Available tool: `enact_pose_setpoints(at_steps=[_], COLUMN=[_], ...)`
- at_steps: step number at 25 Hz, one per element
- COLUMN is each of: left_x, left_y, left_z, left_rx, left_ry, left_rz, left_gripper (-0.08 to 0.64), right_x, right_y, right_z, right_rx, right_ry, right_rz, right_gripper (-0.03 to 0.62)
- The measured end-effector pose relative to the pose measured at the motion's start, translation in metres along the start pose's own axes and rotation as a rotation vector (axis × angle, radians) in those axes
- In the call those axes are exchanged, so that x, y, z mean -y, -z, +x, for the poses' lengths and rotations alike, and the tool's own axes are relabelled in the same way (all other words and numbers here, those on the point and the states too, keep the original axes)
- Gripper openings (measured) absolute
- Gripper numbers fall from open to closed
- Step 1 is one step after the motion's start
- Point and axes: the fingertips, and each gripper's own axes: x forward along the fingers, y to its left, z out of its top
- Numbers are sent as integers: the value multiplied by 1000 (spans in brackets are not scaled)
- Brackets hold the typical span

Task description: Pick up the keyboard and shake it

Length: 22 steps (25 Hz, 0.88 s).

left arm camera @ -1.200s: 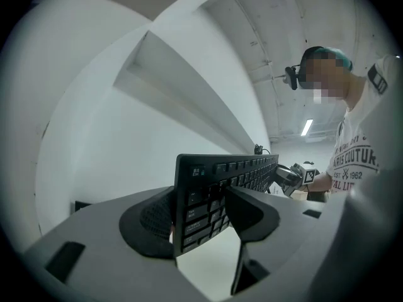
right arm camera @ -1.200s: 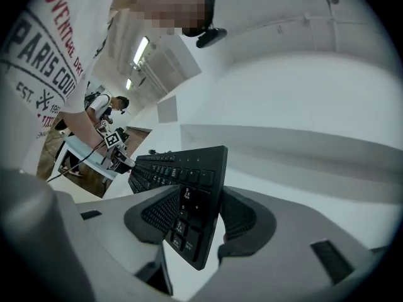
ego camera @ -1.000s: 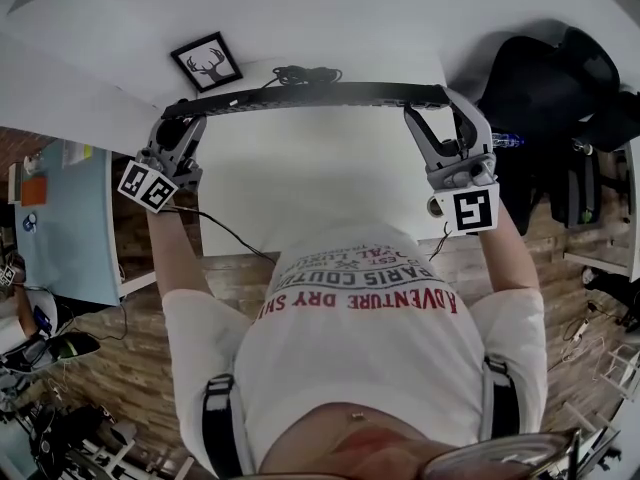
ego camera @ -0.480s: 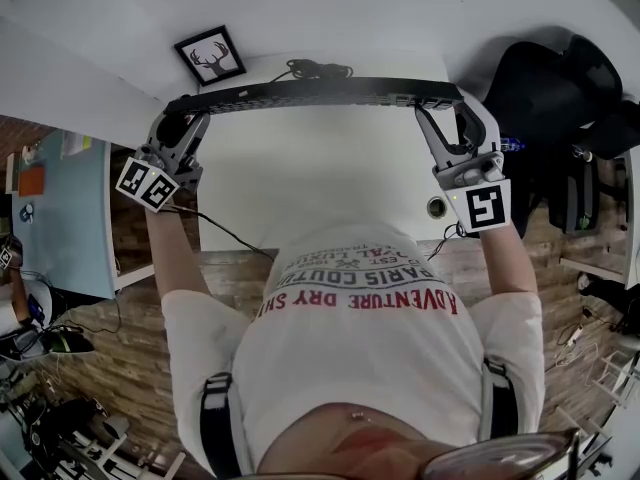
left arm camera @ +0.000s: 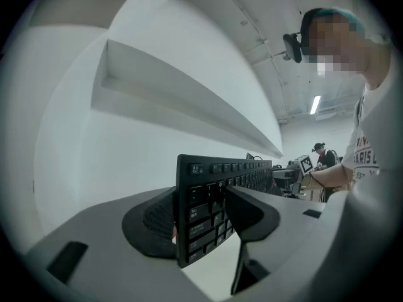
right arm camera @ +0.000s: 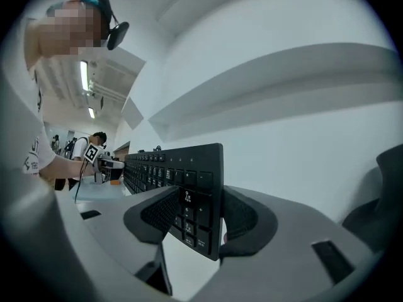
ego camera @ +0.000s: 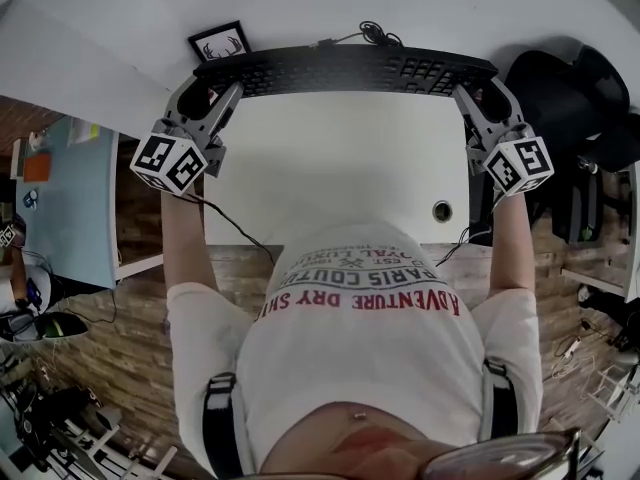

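I am pinching the keyboard [ego camera: 345,70] at both ends. The left gripper [left arm camera: 204,216] is clamping the end with the escape key, one pad on the keys and the other on the back. The right gripper [right arm camera: 200,219] is gripping the number-pad end the same way. Both sets of jaws are standing fairly wide, since the board is filling the gap between them.

In the gripper views the keyboard is standing on its long edge, keys facing me, with white desk [ego camera: 330,158] showing beneath its lower edge. From the head view it is hanging between the two grippers above the far edge of the desk. Its cable [ego camera: 375,33] is trailing off behind it, and a small framed picture [ego camera: 222,43] is sitting near the left end.

I am judging the pickup as done, because the board looks clear of the desk and both grips seem firm. The shaking is what remains. One moment cannot tell me whether it is already happening.
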Motion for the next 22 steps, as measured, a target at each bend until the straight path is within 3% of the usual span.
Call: enact_pose_setpoints(at_steps=[9, 13, 16, 22], left_x=[62, 87, 100, 121], left_y=[-43, -55, -59, -50], left_z=[20, 19, 14, 4], left_rx=[99, 222, 302, 306], left_ry=[-66, -115, -128, -136], left_rz=[239, 348, 364, 503], left_gripper=[241, 241, 241, 241], right_x=[49, 58, 59, 62], right_y=[4, 0, 1, 12], right_z=[-21, -35, -43, -50], right_rx=[124, 173, 174, 153], right_ry=[-38, -19, -14, 5], right_rz=[26, -36, -63, -79], right_gripper=[221, 225, 226, 233])
